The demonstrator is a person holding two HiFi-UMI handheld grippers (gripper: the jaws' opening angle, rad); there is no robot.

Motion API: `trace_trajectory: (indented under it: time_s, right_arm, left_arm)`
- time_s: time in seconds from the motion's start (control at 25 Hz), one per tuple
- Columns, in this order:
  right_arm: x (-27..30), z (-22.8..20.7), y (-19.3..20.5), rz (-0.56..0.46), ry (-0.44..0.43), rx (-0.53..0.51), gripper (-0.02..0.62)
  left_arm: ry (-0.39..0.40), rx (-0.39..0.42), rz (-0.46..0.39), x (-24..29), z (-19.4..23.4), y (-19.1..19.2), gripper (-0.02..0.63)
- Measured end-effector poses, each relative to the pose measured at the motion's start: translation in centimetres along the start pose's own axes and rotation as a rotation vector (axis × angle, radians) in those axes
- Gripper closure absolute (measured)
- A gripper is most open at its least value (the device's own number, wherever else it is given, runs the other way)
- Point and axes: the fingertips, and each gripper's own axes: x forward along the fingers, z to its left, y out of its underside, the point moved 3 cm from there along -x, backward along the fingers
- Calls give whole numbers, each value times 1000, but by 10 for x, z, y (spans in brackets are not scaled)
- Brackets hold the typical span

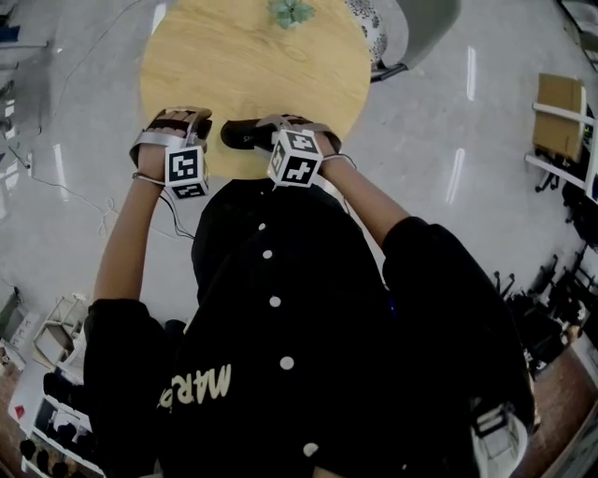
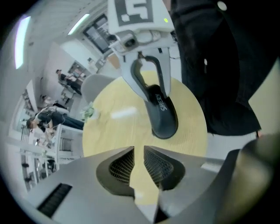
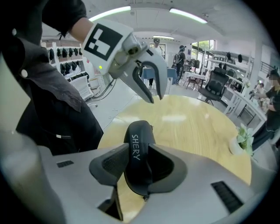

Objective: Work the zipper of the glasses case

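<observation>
One glasses case (image 3: 139,144) over the worktop's (image 1: 252,56) near edge.
Right hand-held gripper (image 3: 141,168) clamps it; left hand-held gripper (image 2: 139,164) pinched closed, empty, alongside.

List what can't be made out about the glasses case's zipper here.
1. Zipper track, open or closed: in the head view, the glasses case is too small and dark, and partly under the right gripper.
2. Zipper pull: in the right gripper view, the jaws cover the case's middle; the left gripper view shows only its lettered face.
3. Plant: in the head view, cut off by the top edge.
</observation>
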Motion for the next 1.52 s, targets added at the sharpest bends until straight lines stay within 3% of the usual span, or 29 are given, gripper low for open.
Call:
trace_trajectory:
  time_s: [0.08, 0.2, 0.32, 0.48, 0.56, 0.68, 0.88, 1.0, 1.16, 1.36, 1.52]
  right_arm:
    - [-7, -2, -1, -17, 9, 32, 464]
    - [-27, -9, -7, -79, 53, 95, 507]
    - [-62, -28, -19, -217, 153, 190, 584]
    - [-125, -53, -35, -411, 281, 315, 589]
    - [-158, -63, -43, -507, 333, 356, 589]
    - [-211, -80, -60, -656, 423, 373, 591]
    - [-309, -96, -83, -835, 642, 370, 592]
    - [-360, -100, -88, -902, 776, 385, 592]
    - [-407, -93, -85, -944, 934, 378, 592]
    - [-432, -84, -83, -1014, 974, 333, 592]
    - [-439, -82, -77, -1023, 1007, 329, 592]
  left_arm:
    - [-67, -159, -56, -21, 9, -7, 601]
    - [-148, -427, -170, -54, 18, -15, 603]
    - [-246, -715, -301, -87, 31, -18, 603]
    - [-347, -1126, -602, -138, 53, -16, 603]
    - [-404, -1246, -738, -163, 64, -14, 602]
    - [-546, -1304, -790, -199, 82, -3, 603]
    - [-767, -1329, -841, -272, 106, 7, 603]
    - [-856, -1309, -858, -307, 117, 7, 603]
    - [-952, -1251, -822, -340, 123, 7, 603]
    - [-1080, -1140, -747, -364, 120, 10, 603]
    - [-1078, -1147, -729, -365, 120, 11, 603]
